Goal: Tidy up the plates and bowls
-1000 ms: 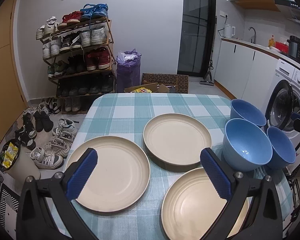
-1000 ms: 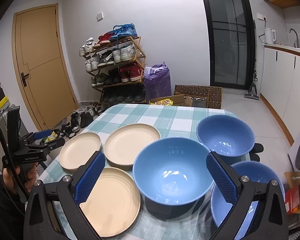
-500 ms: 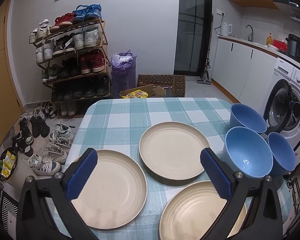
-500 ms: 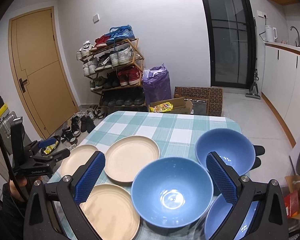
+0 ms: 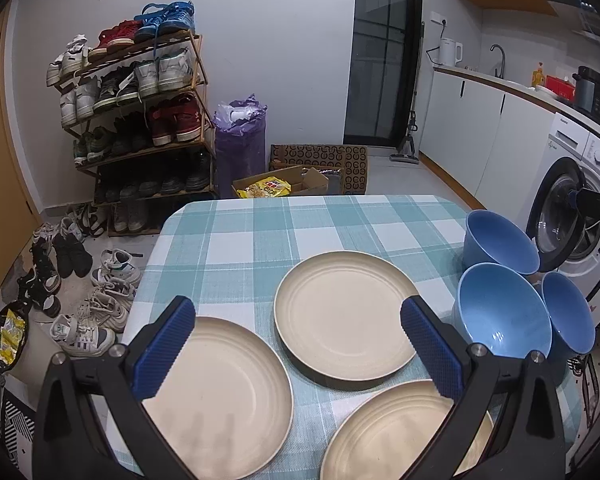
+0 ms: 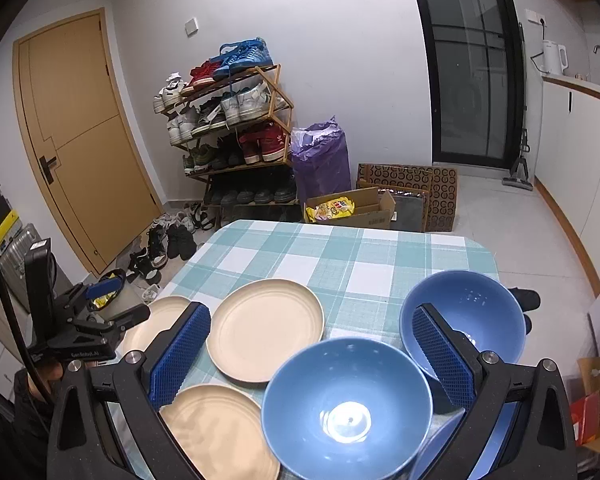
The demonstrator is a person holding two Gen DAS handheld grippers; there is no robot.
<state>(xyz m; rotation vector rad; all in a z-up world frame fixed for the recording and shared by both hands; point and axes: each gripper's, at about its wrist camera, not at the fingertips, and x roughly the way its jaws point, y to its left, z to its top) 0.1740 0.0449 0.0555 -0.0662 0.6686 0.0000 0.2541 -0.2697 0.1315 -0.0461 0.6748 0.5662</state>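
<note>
Three cream plates lie on the checked table: a left plate, a middle plate and a near plate. Three blue bowls stand at the right: a far bowl, a middle bowl and a right bowl. My left gripper is open and empty, raised above the plates. My right gripper is open and empty, raised above the middle bowl, with the far bowl behind it. The left gripper also shows in the right wrist view.
The table has a teal and white checked cloth with rounded far corners. A shoe rack, loose shoes, a purple bag and cardboard boxes stand beyond it. A washing machine is at the right.
Both grippers have risen and pulled back from the table, so the plates and bowls sit lower and smaller in view. Both stay open. No dish has moved.
</note>
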